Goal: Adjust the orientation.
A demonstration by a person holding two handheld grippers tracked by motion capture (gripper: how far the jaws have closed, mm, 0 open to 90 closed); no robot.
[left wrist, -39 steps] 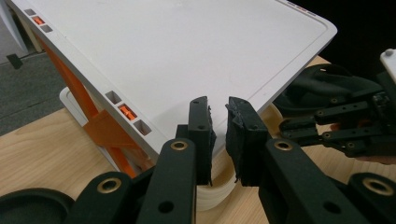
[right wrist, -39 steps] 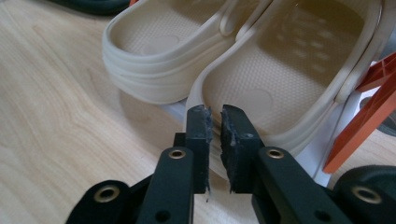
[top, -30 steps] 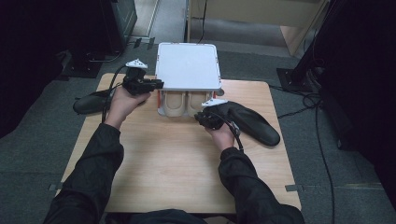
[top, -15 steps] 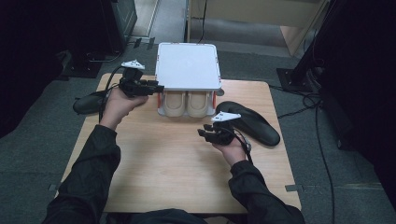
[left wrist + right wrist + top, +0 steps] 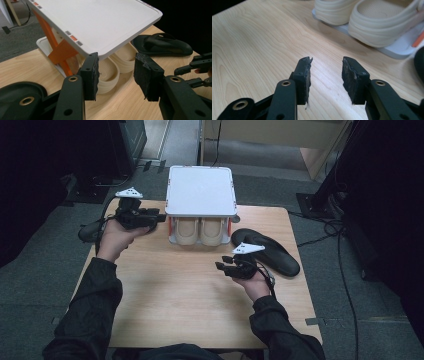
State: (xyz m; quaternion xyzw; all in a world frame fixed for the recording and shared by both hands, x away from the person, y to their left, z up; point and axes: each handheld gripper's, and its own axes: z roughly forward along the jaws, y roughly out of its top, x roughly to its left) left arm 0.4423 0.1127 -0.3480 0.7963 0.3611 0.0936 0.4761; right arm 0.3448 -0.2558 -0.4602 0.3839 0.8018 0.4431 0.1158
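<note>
A: Where is there room?
B: The bare lower half of the table [image 5: 175, 310]. At upper centre the white rack [image 5: 201, 190] stands at the far edge, with the beige clogs [image 5: 200, 231] beneath its top shelf.

A: And the tools?
B: The left gripper [image 5: 159, 216], left of the rack, has just spread, nothing between its jaws. The right gripper [image 5: 220, 266], at centre right, likewise. A black sandal [image 5: 270, 252] lies just right of it.

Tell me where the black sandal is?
In the high view, the black sandal lies on the table's right side, beside the white shoe rack holding the cream shoes.
</note>
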